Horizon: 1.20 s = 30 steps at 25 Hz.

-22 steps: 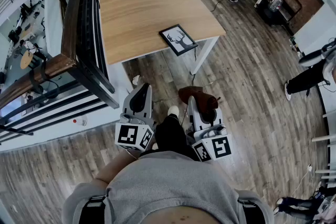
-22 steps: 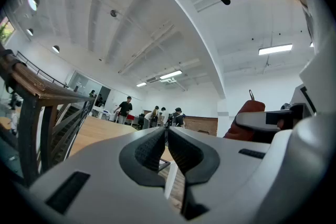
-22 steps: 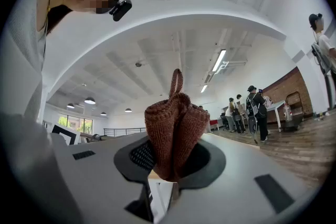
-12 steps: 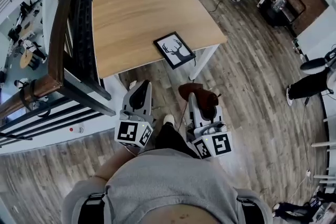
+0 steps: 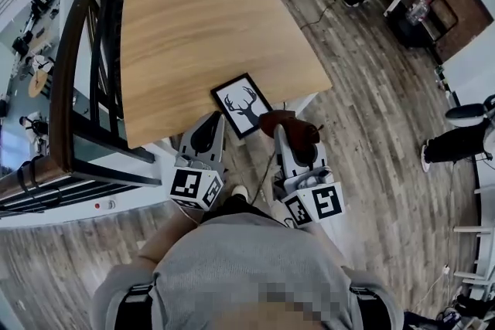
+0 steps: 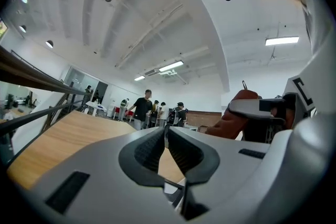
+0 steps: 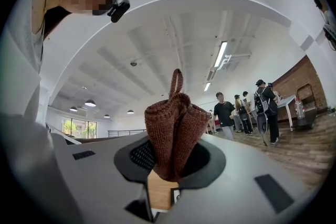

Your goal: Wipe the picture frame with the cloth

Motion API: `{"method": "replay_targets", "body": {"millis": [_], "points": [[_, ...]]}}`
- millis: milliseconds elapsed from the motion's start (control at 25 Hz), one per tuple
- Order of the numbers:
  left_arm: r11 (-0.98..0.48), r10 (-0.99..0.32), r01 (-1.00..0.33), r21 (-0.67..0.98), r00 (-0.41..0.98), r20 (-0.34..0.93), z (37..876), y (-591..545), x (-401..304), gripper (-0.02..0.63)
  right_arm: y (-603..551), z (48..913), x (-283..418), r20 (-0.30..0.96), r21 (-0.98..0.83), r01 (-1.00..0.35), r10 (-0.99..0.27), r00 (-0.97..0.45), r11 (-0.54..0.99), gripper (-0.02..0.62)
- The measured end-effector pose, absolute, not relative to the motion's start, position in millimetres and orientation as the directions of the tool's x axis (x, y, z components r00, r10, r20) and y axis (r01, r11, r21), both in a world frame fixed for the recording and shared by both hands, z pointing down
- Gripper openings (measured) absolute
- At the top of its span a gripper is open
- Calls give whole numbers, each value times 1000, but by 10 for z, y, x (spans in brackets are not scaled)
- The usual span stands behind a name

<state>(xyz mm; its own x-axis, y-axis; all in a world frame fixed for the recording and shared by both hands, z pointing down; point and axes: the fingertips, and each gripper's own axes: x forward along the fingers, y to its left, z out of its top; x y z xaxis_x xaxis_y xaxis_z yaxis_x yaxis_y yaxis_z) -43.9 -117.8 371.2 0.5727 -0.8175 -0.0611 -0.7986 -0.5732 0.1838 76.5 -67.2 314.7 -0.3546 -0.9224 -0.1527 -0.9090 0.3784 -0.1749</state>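
The picture frame (image 5: 241, 106) lies flat on the near edge of the wooden table (image 5: 201, 19), just below the centre of the head view and close to the table's lower right corner. It is a thin black frame around a white sheet that bears a black silhouette of a stag's head with wide antlers. It sits turned at an angle to the table edge.

The cloth (image 7: 176, 126) is a rust-brown knitted piece, folded over on itself into a thick bunch, with a small loop standing up from its top. The right gripper (image 7: 170, 162) has its jaws closed on the lower part of that bunch, which rises out above them at the centre of the right gripper view. In the head view the cloth (image 5: 292, 129) shows just right of the frame's lower right corner, at the tip of the right gripper (image 5: 288, 139); whether it touches the frame cannot be told.

The left gripper (image 6: 165, 140) has its jaws pressed together with nothing between them. In the head view it (image 5: 209, 120) points at the table edge just left of the frame's lower corner.
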Motion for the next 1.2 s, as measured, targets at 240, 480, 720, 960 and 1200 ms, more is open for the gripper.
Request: {"method": "replay_targets", "body": {"millis": [240,480,720,960,1200], "points": [[-573,-812,-794,205,583,-13,3932,-1451,-272,11,-1043,3301,903,-131,-206,-897,-920,-370,390,97],[-470,-783,-753,460,596,176,4726,-1616,-413,18,-1199,3390,950,-119,-243,-888,-920,-373,391,97],[-294,-707,-644,707,644,293,5446,-1541,-425,123,-1292,3471,983,-98,-249,-889,-923,-372,385,97],[-199,-589,-588,784,712,384,6044,-1520,-230,236,-1315,3509,934,-78,-240,-887,-918,-388,395,97],[-128,-545,-544,829,737,399,6332,-1670,-105,236,-1314,3602,950,-53,-247,-889,-921,-386,386,97]]}}
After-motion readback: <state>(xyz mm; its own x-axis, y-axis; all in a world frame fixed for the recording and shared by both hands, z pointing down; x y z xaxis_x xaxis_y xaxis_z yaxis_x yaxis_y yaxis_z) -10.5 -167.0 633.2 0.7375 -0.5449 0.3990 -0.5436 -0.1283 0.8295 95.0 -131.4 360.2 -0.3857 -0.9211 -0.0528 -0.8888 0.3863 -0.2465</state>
